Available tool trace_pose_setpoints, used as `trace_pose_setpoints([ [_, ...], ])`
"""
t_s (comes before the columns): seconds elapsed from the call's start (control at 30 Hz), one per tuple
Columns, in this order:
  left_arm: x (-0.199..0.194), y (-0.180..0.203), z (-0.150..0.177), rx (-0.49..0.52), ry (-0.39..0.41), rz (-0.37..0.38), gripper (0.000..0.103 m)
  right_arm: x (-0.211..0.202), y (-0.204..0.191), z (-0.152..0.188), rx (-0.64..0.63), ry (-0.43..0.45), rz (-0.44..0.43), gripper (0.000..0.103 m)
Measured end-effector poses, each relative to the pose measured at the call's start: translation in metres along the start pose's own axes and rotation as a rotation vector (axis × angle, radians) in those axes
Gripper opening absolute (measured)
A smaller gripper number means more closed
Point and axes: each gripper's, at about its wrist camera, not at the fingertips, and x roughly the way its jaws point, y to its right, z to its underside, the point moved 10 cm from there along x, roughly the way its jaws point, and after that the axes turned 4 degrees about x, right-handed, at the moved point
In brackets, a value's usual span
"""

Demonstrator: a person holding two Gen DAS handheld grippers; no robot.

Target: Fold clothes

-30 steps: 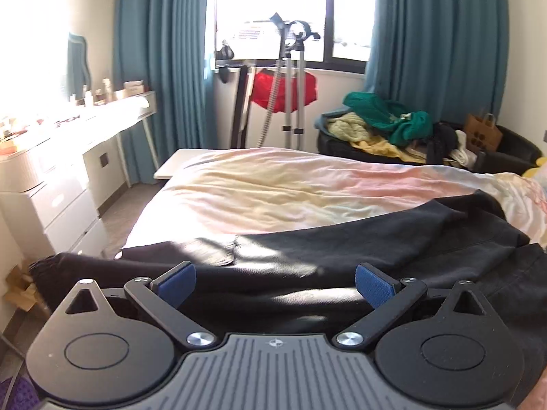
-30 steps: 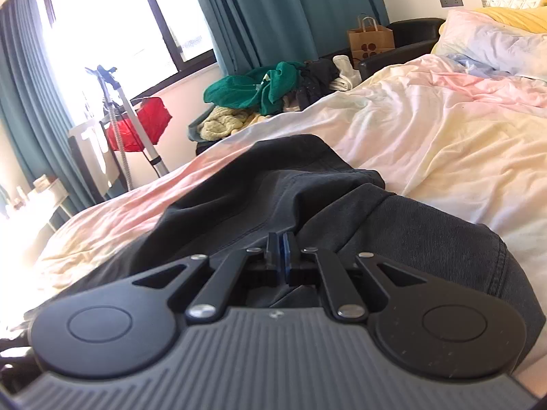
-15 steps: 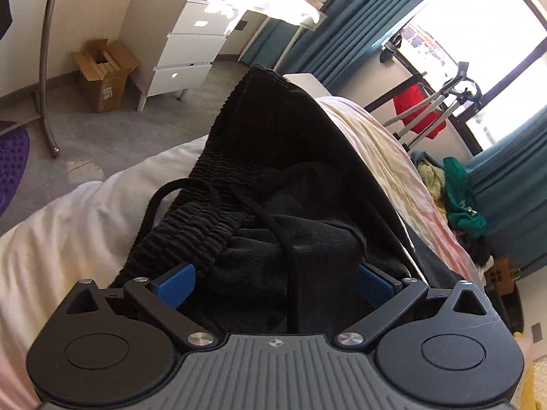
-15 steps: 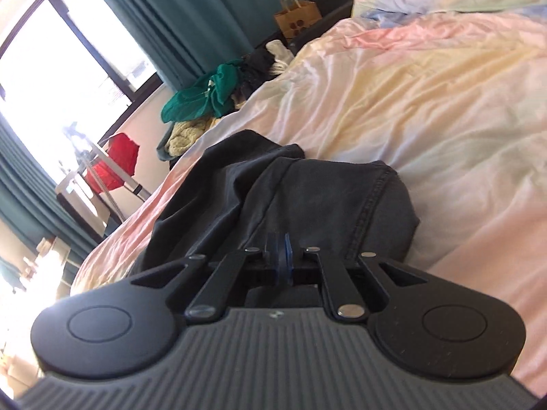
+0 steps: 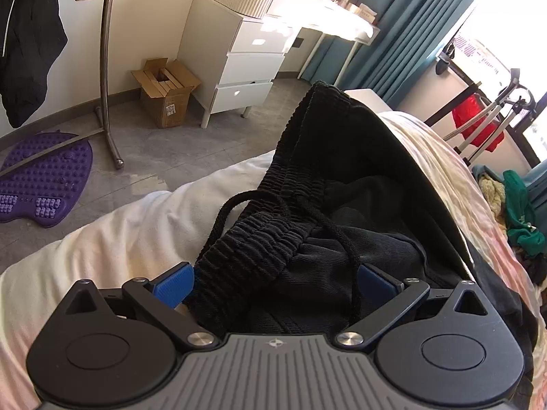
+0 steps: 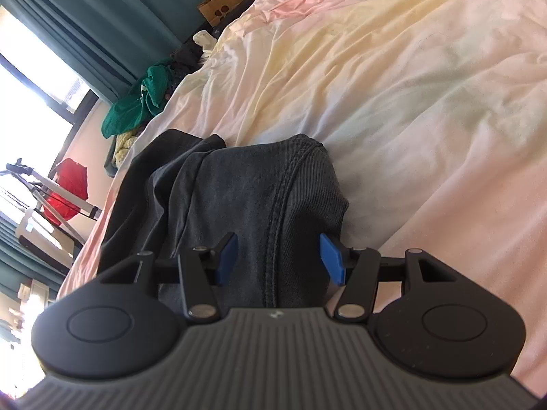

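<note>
Black drawstring trousers (image 5: 342,177) lie on the bed, their ribbed elastic waistband (image 5: 253,246) and cord bunched toward me in the left wrist view. My left gripper (image 5: 273,283) is open, its blue pads on either side of the waistband. In the right wrist view the dark grey leg end (image 6: 259,191) of the trousers with a stitched seam lies on the pastel sheet (image 6: 410,85). My right gripper (image 6: 278,256) is open, its blue pads straddling the leg fabric.
A white drawer unit (image 5: 239,51), a cardboard box (image 5: 167,92), a clothes rack pole (image 5: 106,68) and a purple mat (image 5: 44,177) stand on the floor left of the bed. A pile of clothes (image 6: 136,109) and a paper bag (image 6: 220,3) lie beyond the bed.
My right gripper has opened and let go of the trouser leg. My left gripper swung from facing the window to the waistband end and now sits closer over it, still open.
</note>
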Motion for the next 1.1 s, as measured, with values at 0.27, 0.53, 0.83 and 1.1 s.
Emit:
trace_pose_setpoints([
  [0.27, -0.003, -0.001, -0.002, -0.046, 0.072, 0.031, 0.092, 0.005, 0.008, 0.006, 0.054, -0.040, 0.014, 0.056],
  [0.53, -0.014, -0.002, 0.015, -0.293, 0.005, 0.329, 0.087, -0.003, 0.009, 0.003, 0.115, -0.044, -0.029, 0.056],
  [0.83, 0.010, 0.013, 0.045, -0.274, -0.224, 0.299, 0.088, -0.003, 0.021, 0.007, 0.208, -0.062, -0.038, 0.056],
  [1.1, 0.024, 0.024, 0.052, -0.196, -0.260, 0.201, 0.092, -0.001, 0.022, 0.010, 0.230, -0.056, -0.033, 0.056],
])
